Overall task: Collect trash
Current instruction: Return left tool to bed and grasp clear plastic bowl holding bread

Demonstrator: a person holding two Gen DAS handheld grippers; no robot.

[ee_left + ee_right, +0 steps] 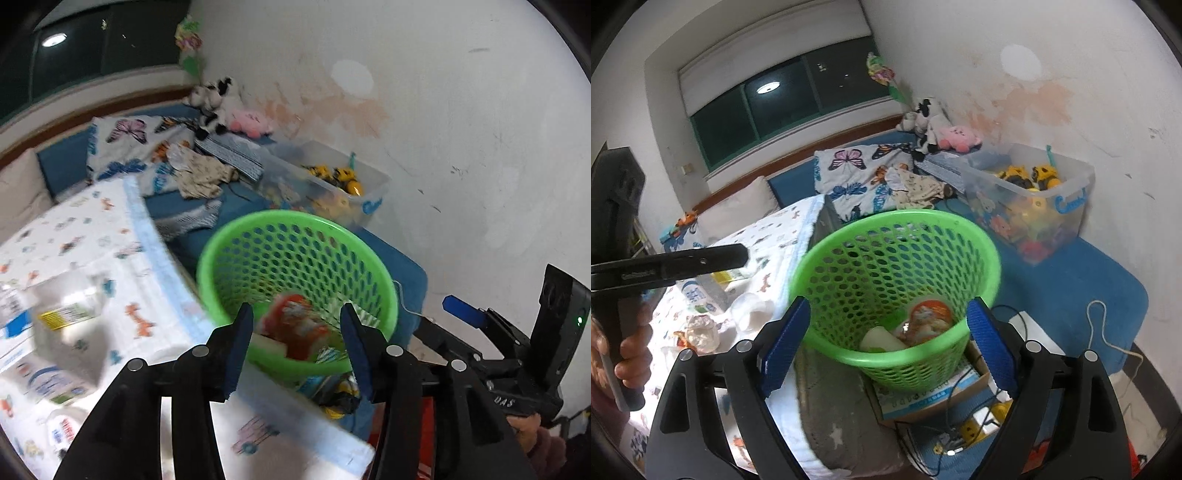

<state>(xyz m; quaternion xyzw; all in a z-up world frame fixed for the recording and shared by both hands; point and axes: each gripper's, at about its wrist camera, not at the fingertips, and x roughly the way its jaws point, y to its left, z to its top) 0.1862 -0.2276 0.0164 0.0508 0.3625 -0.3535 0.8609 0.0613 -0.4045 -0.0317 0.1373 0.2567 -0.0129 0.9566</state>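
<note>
Drop step: left gripper [297,332] jaws half-open, empty, over green perforated plastic basket [295,236]; next, fetch bed litter.

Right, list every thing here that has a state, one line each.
Green basket: upright, tilted a little, partly filled.
Orange wrapper: inside the basket, at the bottom.
Clear toy bin: lidless, full of toys.
Left tongs: open, nothing between them, above the basket.
Right tongs: open, empty, either side of the basket without touching.
Crumpled clear plastic: lying on the patterned blanket.
</note>
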